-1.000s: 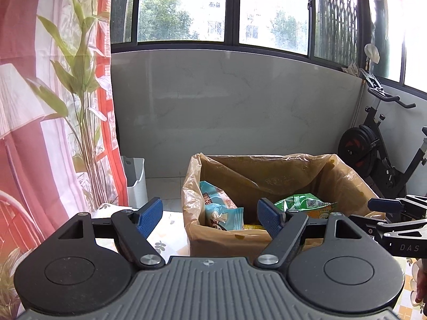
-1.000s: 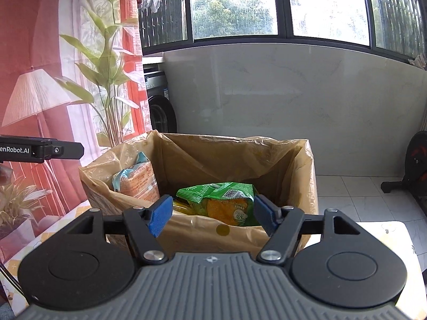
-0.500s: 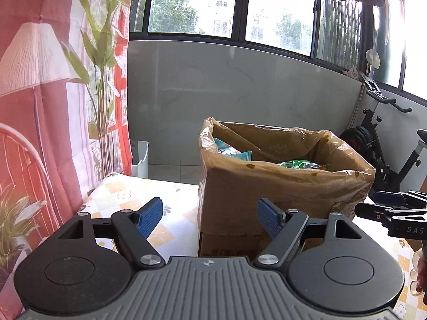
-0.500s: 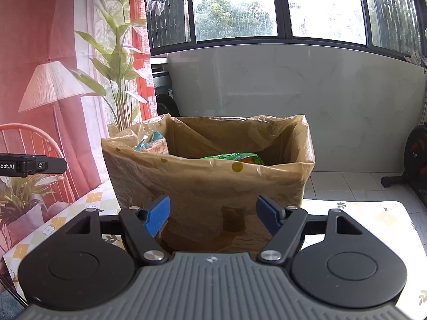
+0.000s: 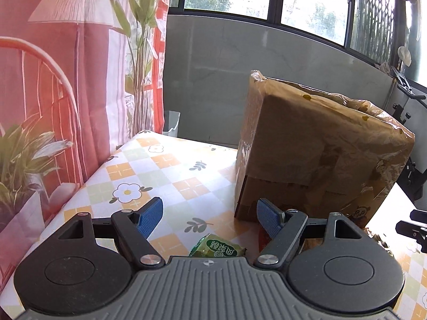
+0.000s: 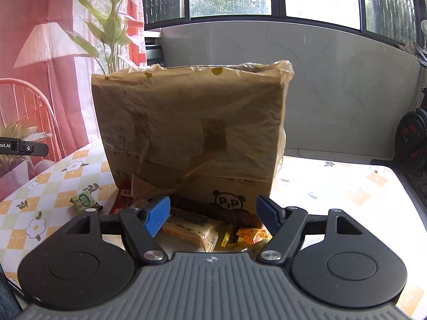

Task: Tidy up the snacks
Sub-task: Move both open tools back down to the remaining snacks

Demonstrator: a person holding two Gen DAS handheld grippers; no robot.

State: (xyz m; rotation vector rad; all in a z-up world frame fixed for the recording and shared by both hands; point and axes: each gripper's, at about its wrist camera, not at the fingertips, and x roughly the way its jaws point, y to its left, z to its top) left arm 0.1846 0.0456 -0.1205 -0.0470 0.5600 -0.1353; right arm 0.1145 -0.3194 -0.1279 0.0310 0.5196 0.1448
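Box (image 6: pixel 192 122): brown cardboard, plastic-lined, upright on table.
Green packet (image 5: pixel 216 249): flat, left of box.
Yellow and orange packets (image 6: pixel 192 229): heaped at box's foot.

left gripper (image 5: pixel 209 217) jaws apart, empty, green snack packet (image 5: pixel 216 248) just below, lined cardboard box (image 5: pixel 317 154) beyond, floral tablecloth (image 5: pixel 160 170) underneath

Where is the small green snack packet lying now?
The small green snack packet lies on the flowered tablecloth, left of the cardboard box, beside a red packet.
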